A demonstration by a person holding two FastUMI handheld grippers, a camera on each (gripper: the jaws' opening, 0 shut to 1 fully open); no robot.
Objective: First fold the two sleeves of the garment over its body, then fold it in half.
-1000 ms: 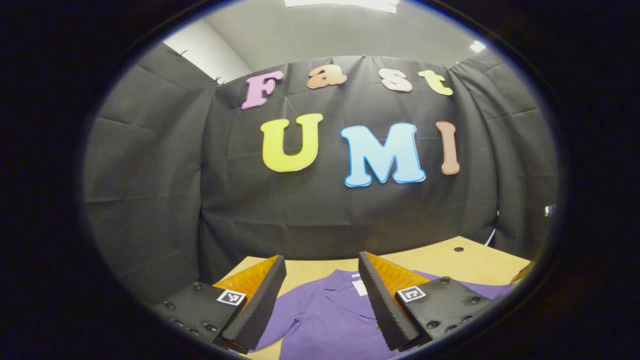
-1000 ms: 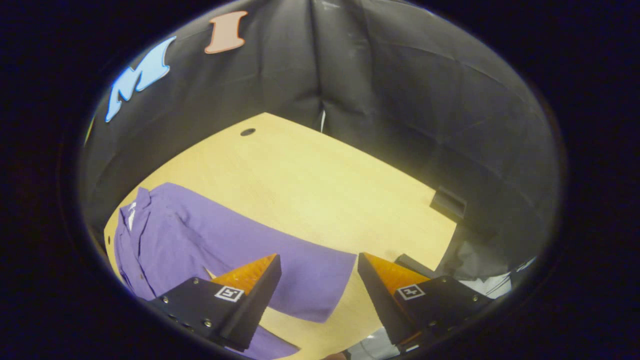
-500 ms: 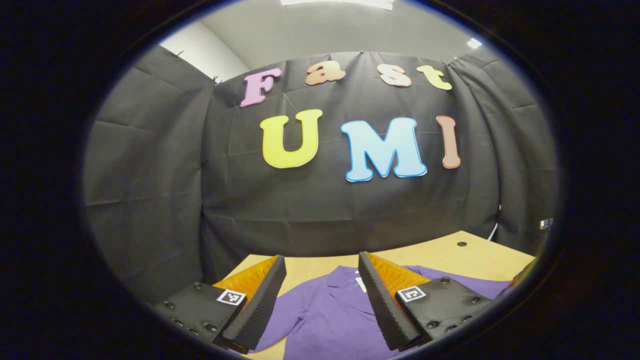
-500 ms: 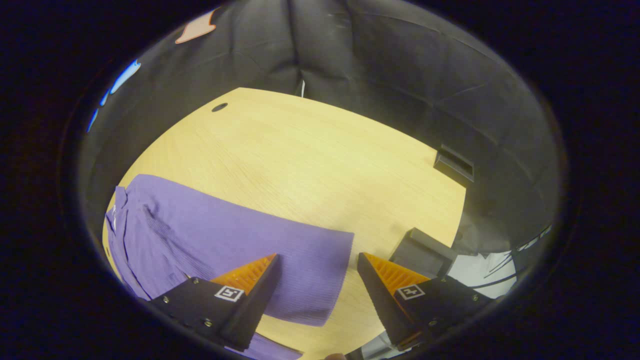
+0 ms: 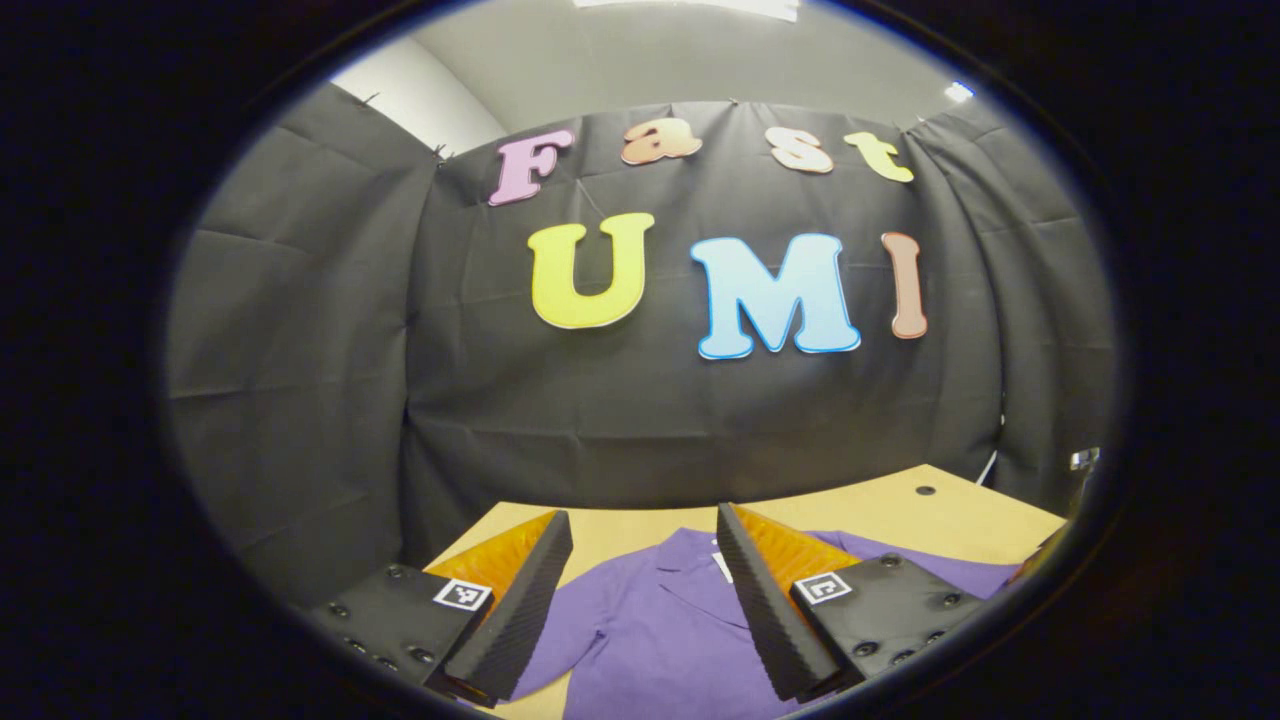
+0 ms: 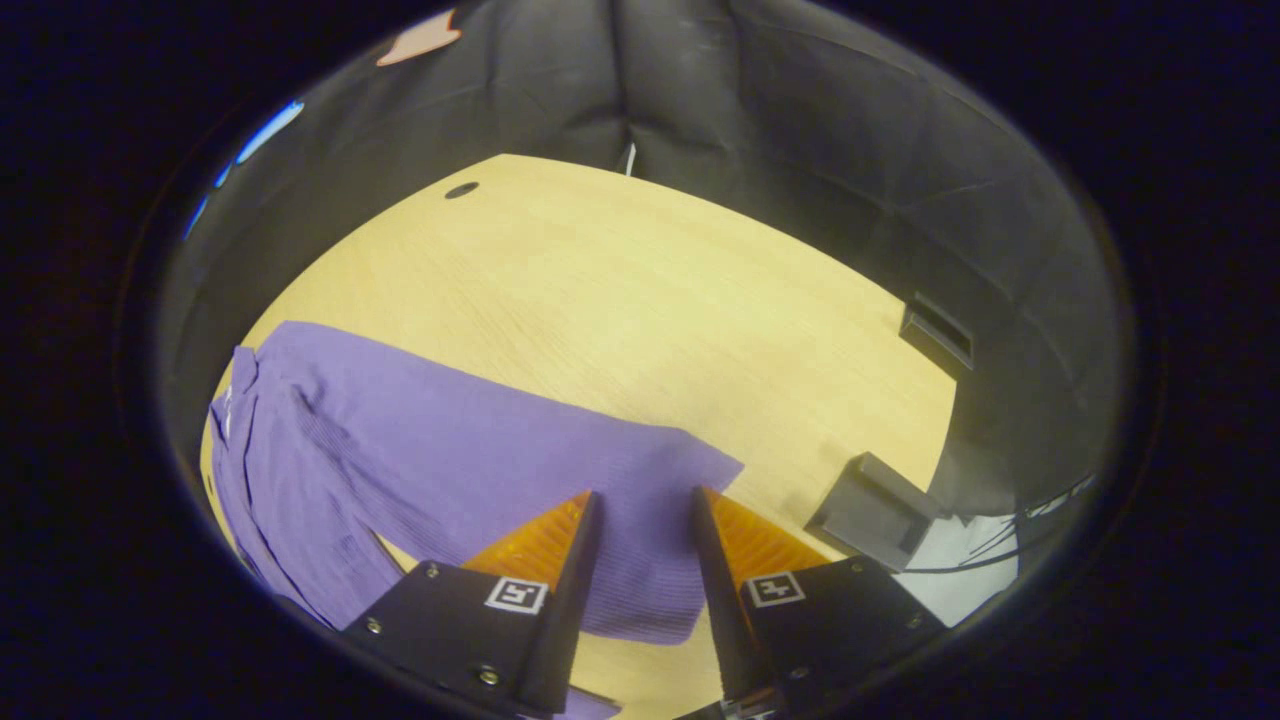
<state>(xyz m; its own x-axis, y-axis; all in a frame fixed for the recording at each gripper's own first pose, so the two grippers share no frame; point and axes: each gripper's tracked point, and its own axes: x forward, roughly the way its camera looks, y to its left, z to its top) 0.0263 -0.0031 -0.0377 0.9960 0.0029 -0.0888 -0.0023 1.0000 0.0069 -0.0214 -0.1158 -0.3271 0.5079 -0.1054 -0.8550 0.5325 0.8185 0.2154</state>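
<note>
I'm working in a recording booth, not a home: black cloth point(image 5: 300, 400) hangs as walls on all sides of a pale wooden desk point(image 6: 640, 300) (with a cable hole point(image 6: 461, 190)). Above the cloth I see a plain ceiling with lights point(image 5: 957, 92).

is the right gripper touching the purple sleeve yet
Cannot tell. In the right gripper view the right gripper has its fingers either side of the sleeve cuff, but contact isn't plain.

I see the light wooden counter point(image 6: 620, 300) with a small dark hole point(image 6: 461, 190) near its far corner. 2 black box-like objects point(image 6: 876, 510) sit along its right edge.
</note>
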